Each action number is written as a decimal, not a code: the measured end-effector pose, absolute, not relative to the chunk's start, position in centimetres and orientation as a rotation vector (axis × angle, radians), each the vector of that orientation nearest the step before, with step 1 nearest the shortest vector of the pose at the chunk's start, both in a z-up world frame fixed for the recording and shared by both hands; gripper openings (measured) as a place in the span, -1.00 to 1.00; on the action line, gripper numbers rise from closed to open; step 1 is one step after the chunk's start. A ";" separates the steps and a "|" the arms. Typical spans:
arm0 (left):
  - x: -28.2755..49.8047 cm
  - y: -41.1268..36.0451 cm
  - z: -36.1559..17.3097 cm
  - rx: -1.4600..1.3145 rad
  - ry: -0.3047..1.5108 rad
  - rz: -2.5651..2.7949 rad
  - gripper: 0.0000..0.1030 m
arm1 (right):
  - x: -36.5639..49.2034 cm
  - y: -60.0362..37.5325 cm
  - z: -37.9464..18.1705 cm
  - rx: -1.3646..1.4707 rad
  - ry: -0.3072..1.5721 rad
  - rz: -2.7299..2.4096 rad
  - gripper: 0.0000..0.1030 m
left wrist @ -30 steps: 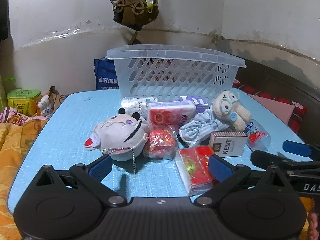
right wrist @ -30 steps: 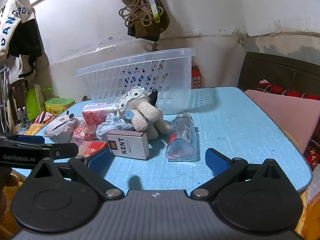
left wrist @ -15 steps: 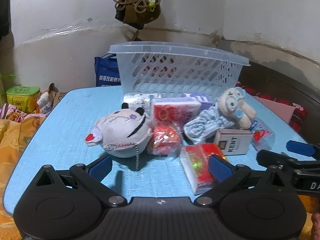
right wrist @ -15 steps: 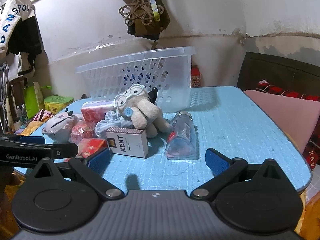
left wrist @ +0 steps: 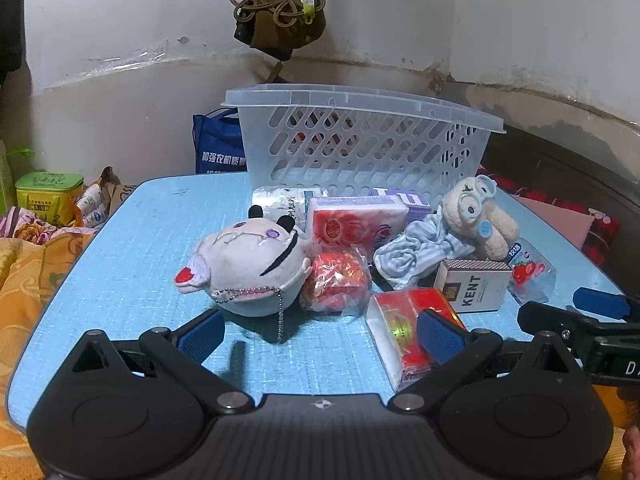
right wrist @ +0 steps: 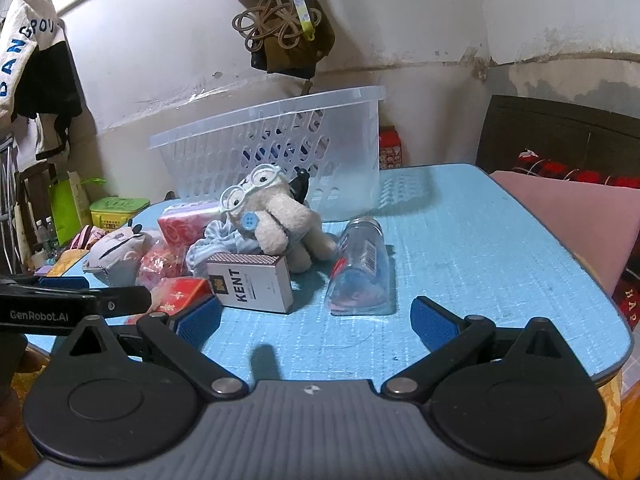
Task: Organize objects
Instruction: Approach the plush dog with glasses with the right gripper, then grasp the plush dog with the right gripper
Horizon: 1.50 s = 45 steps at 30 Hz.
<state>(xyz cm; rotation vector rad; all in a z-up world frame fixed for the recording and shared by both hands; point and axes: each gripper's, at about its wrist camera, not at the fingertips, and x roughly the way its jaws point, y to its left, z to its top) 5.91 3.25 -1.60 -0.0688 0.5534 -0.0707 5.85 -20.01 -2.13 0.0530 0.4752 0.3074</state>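
A pile lies on the blue table (left wrist: 132,264) in front of a clear plastic basket (left wrist: 360,148) (right wrist: 280,148). It holds a grey plush head (left wrist: 248,268), a red candy bag (left wrist: 336,276), a red box (left wrist: 404,328), a white KENT box (left wrist: 472,286) (right wrist: 252,282), a tissue pack (left wrist: 352,224), a striped cloth (left wrist: 416,248), a beige plush with glasses (left wrist: 480,216) (right wrist: 276,216) and a clear bottle (right wrist: 362,264). My left gripper (left wrist: 320,334) is open, near the plush head and the red box. My right gripper (right wrist: 316,320) is open, short of the KENT box and the bottle.
A green tin (left wrist: 50,196) and orange bedding (left wrist: 28,272) lie left of the table. A blue bag (left wrist: 218,148) stands behind the basket. A pink cushion (right wrist: 580,216) borders the right edge. A brown bag (right wrist: 288,36) hangs on the wall above.
Both grippers have edged forward toward the pile, so the objects look slightly larger. Neither has touched or taken hold of anything.
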 end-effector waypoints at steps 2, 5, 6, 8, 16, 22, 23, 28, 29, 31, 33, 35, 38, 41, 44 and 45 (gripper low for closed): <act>5.9 3.3 -1.6 -0.067 0.551 -0.063 1.00 | 5.9 -19.9 -2.2 0.042 0.478 0.297 1.00; 5.9 3.4 -1.6 -0.072 0.550 -0.062 1.00 | 6.0 -19.8 -2.4 0.037 0.482 0.288 1.00; 5.9 3.4 -1.6 -0.073 0.551 -0.064 1.00 | 6.0 -19.8 -2.4 0.039 0.482 0.290 1.00; 5.9 3.3 -1.6 -0.071 0.552 -0.067 1.00 | 5.9 -19.8 -2.4 0.038 0.479 0.295 1.00; 5.9 3.5 -1.7 -0.081 0.558 -0.069 1.00 | 5.9 -19.8 -2.5 0.040 0.482 0.292 1.00; 5.7 3.7 -1.5 -0.074 0.538 -0.045 1.00 | 5.8 -20.0 -2.7 0.051 0.465 0.286 1.00; 5.6 3.8 -1.4 -0.075 0.531 -0.048 1.00 | 5.8 -20.1 -2.7 0.053 0.458 0.286 1.00; 4.4 5.0 1.6 -0.137 0.436 -0.129 0.95 | 5.7 -20.3 -2.6 0.040 0.390 0.244 1.00; 4.1 5.6 2.7 -0.147 0.403 -0.133 0.95 | 5.9 -20.4 -2.5 0.044 0.375 0.249 1.00; 4.4 6.6 5.3 -0.138 0.347 -0.126 0.95 | 6.4 -20.8 -2.5 0.056 0.346 0.285 1.00; 5.9 7.5 7.9 -0.104 0.314 -0.114 0.95 | 7.1 -21.3 -2.6 0.062 0.316 0.298 1.00; 9.0 8.5 9.8 -0.091 0.316 -0.101 0.95 | 7.9 -22.0 -3.1 0.079 0.309 0.278 1.00; 15.6 10.1 10.7 -0.137 0.423 -0.098 0.80 | 8.7 -23.7 -4.3 0.174 0.305 0.264 1.00; 20.9 10.5 9.7 -0.112 0.513 -0.023 0.47 | 8.3 -25.3 -4.8 0.254 0.269 0.336 1.00; 24.0 10.5 8.8 -0.099 0.567 0.006 0.09 | 8.2 -25.9 -4.8 0.258 0.256 0.304 1.00; 24.5 10.4 8.6 -0.100 0.573 0.014 0.02 | 8.4 -26.0 -4.8 0.268 0.261 0.308 1.00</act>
